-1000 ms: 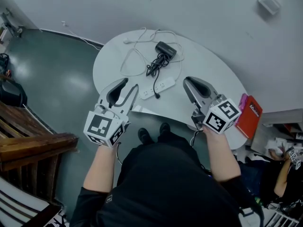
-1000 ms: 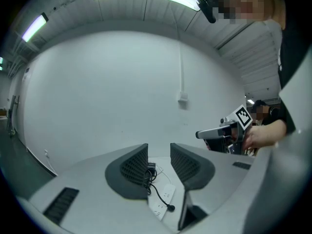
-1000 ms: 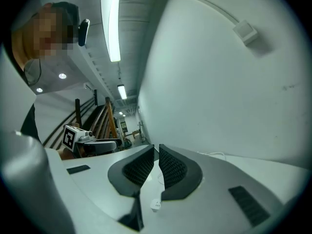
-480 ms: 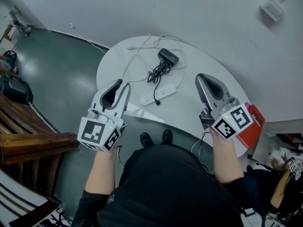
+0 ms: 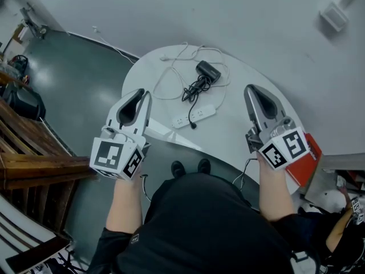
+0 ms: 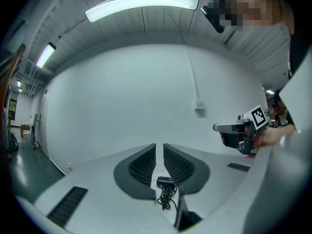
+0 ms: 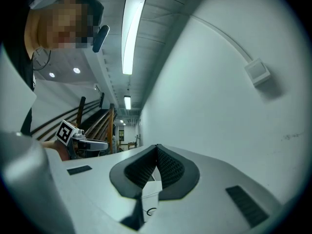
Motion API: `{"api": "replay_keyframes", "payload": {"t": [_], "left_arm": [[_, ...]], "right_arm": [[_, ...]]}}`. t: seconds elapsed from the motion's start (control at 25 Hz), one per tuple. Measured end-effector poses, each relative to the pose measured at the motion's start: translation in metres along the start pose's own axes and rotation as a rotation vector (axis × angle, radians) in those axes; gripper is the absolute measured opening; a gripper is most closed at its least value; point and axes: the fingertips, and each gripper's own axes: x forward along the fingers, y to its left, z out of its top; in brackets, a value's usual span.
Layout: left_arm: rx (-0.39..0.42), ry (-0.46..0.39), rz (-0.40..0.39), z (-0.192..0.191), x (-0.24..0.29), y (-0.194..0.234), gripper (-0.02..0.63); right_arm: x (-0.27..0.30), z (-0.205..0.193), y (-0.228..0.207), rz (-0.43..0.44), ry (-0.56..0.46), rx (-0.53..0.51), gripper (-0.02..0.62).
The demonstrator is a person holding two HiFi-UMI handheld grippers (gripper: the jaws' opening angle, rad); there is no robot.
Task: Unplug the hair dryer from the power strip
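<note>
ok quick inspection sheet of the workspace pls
surface: round white table, mostly bare
job's things: black hair dryer and white power strip mid-table; plug appears still in
clutter: red box at the table's right edge
grippers: left gripper jaws closing, nothing between; right gripper shut, empty; both clear of the strip
cables: black cord bundled between dryer and strip; white cable looped loosely
surroundings: wooden staircase at left, grey floor, white wall

Left gripper (image 5: 144, 94) closing empty, right (image 5: 251, 88) closed
</note>
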Motion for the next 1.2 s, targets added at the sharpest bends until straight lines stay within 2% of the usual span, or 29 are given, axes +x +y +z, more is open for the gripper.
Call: {"api": "replay_keyframes", "payload": {"t": [0.28,1.2], "left_arm": [[-0.005,0.004,0.026,-0.005,0.001,0.006,0.049],[0.0,0.038,0.032,-0.015,0.018,0.01,0.041]], "right_arm": [[0.001,0.005,-0.006,-0.007,-0.015,-0.004,0.034],[0.018,-0.005,-0.02,-0.018,0.005,-0.005,0.034]]}}
